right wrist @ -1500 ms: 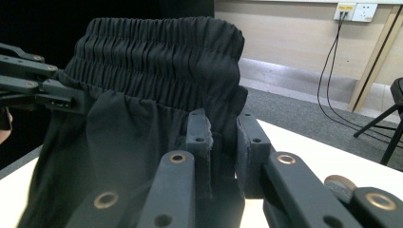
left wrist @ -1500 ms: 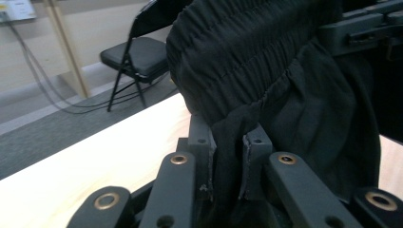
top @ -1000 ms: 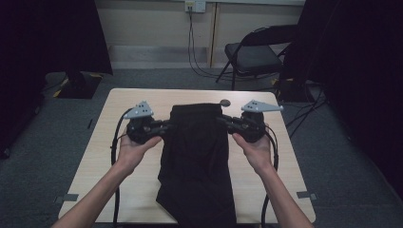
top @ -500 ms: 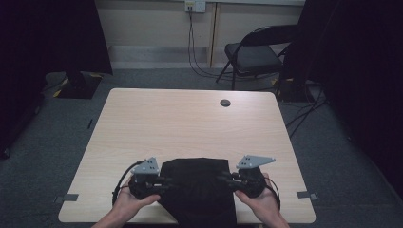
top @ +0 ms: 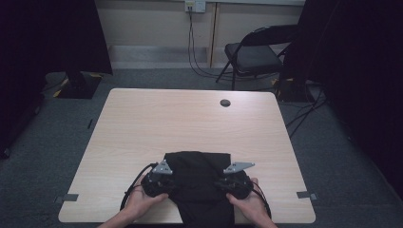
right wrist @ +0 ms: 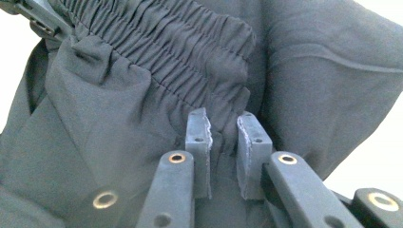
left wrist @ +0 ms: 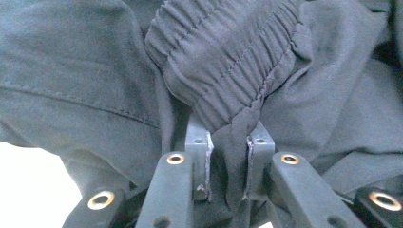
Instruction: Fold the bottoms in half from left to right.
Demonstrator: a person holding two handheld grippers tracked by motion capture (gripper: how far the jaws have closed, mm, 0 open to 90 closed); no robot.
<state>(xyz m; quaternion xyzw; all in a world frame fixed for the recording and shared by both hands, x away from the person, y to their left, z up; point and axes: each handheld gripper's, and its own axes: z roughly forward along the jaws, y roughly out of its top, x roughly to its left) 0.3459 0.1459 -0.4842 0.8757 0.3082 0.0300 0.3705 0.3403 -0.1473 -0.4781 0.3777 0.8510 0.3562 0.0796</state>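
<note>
High view overhead, facing forward-down; gripper views close; all share black garment (top: 199, 183).

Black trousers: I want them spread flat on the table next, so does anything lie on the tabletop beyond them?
Nothing visible does. Beyond the trousers, the table shows bare wood, apart from a small dark round spot near the far edge.

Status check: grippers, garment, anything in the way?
Left gripper and right gripper both shut on garment waistband. Garment bunched at table near edge. Only a grommet far off.
</note>
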